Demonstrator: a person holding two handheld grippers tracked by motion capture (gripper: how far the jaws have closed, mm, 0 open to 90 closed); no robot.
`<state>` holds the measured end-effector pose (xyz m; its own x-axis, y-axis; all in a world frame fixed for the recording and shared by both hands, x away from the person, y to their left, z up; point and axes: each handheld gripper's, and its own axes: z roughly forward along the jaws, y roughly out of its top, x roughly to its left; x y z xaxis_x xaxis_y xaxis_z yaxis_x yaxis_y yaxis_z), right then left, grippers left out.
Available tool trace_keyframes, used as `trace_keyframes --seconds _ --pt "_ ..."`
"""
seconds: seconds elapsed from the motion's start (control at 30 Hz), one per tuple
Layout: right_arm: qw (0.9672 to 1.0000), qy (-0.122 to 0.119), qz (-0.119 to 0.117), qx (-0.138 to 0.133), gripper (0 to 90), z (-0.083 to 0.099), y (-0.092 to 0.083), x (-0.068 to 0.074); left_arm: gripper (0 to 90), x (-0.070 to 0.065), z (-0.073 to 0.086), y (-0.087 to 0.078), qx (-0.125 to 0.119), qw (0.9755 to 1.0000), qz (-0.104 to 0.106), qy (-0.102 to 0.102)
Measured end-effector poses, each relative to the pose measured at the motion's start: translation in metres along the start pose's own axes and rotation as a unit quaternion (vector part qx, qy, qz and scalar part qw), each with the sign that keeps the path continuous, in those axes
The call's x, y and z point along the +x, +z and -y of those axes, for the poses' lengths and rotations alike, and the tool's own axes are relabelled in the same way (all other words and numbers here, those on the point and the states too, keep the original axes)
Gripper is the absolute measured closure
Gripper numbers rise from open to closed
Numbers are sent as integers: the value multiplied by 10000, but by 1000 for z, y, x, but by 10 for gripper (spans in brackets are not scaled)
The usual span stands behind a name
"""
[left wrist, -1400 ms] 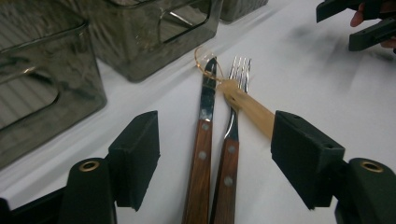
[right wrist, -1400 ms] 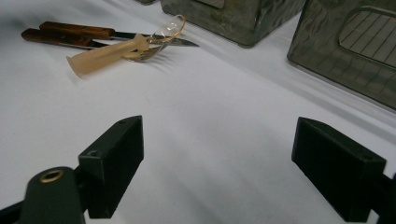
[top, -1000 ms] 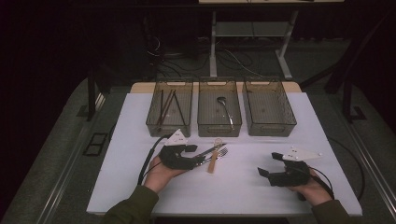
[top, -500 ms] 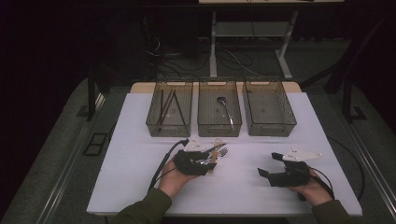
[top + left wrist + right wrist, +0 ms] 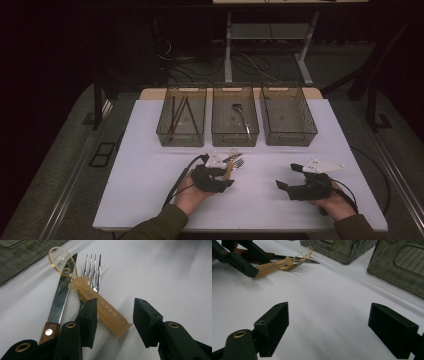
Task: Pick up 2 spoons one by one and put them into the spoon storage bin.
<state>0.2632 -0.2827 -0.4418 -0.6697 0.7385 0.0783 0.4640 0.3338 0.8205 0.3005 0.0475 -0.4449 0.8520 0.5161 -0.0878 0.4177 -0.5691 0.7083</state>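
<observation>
**Left gripper closing around the amber spoon handle**

The left gripper (image 5: pixel 113 322) sat low over the white table (image 5: pixel 150 190), its two black jaws straddling the amber plastic handle of a small spoon (image 5: pixel 105 310). The jaws had just been closing, with the handle between them: one jaw lay against or just beside the handle's side, while the other stood clear of it with a strip of table showing in the gap, so the grip was not yet made. In the high view this gripper (image 5: pixel 227 175) lay in the person's left hand (image 5: pixel 192 192) near the middle of the table's near half.

The spoon lay tilted across a fork (image 5: pixel 93 270) and beside a knife (image 5: pixel 61 297) with a wooden handle, its clear bowl resting over the knife's blade tip. All three pieces lay together on the table, just in front of the middle bin.

The right gripper (image 5: pixel 327 332) rested on the table well apart from the cutlery, its jaws spread wide with only bare table between them. In the high view it (image 5: pixel 287 187) was held in the right hand (image 5: pixel 332 202).

Farther back, three clear bins stood in a row. The left bin (image 5: pixel 181 122) held dark chopsticks, the middle bin (image 5: pixel 235 122) held a metal spoon, and the right bin (image 5: pixel 287 120) showed nothing I could make out.
</observation>
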Motion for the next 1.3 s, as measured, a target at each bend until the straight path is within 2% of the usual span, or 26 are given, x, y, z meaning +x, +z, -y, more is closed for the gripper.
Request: trace_keyframes --seconds 0.07,0.1,0.2,0.23,0.47,0.73,0.77,0.8,0.87,0.93,1.2,1.3 --pt "10000 11 -2 11 168 0 0 0 539 0 1 1 6 10000 -6 -36" --pt "10000 5 -1 6 168 0 0 0 538 0 1 1 61 10000 -13 17" --pt "10000 -13 4 -8 168 0 0 0 536 -1 2 4 46 9999 -32 -138" --pt "10000 -12 4 -8 168 0 0 0 535 0 2 3 104 9999 -37 -68" --pt "10000 -12 1 0 168 0 0 0 547 -3 3 3 103 9997 -149 -149" --pt "10000 -9 3 3 168 0 0 0 610 -7 2 4 77 9988 -371 -310" --pt "10000 -10 4 6 168 0 0 0 622 -6 2 4 68 9989 -387 -267" --pt "10000 -10 2 5 168 0 0 0 629 -7 3 4 46 9985 -403 -364" --pt "10000 -25 1 -2 168 0 0 0 640 -7 3 4 28 9984 -441 -344" --pt "10000 -26 2 -8 168 0 0 0 657 -9 3 4 1 9980 -477 -425" --pt "10000 -9 -9 -14 168 0 -1 -1 723 -10 3 3 -50 9976 -573 -377" --pt "10000 -21 -24 -30 168 0 -2 -1 729 -7 4 3 -82 9974 -574 -433"
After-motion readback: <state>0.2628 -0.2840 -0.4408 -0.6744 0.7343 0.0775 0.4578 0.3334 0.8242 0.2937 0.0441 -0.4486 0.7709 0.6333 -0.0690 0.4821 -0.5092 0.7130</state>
